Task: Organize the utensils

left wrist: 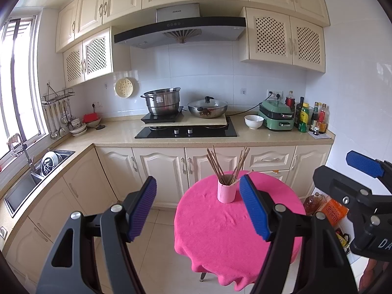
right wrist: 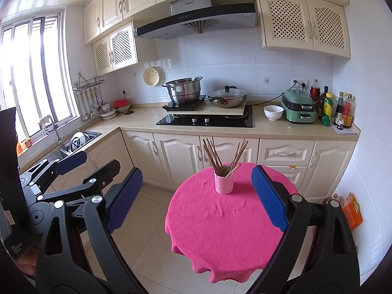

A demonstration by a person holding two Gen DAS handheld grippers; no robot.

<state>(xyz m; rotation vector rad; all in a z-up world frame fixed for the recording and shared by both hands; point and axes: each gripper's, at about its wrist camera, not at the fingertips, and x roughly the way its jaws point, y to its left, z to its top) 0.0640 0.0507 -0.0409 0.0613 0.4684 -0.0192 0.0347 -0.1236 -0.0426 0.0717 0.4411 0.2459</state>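
A pink cup point(left wrist: 226, 192) point(right wrist: 223, 183) stands on a small round table under a pink cloth point(left wrist: 220, 232) point(right wrist: 220, 225). Several brown chopsticks point(left wrist: 220, 166) point(right wrist: 220, 156) stand in the cup, fanned out. My left gripper point(left wrist: 198, 208) is open and empty, held above the floor and the table's near left side, short of the cup. My right gripper point(right wrist: 196, 198) is open and empty, also short of the cup. The right gripper shows at the right edge of the left wrist view point(left wrist: 362, 191); the left gripper shows at the left of the right wrist view point(right wrist: 61, 178).
A beige L-shaped counter point(left wrist: 117, 134) runs behind the table with a sink point(left wrist: 36, 174), a hob with a steel pot point(left wrist: 163, 101) and a wok point(left wrist: 207, 109), a white bowl point(left wrist: 254, 121), a green cooker point(left wrist: 276, 115) and bottles point(left wrist: 311, 117). Bottles and an orange pack point(left wrist: 334, 210) stand on the floor at right.
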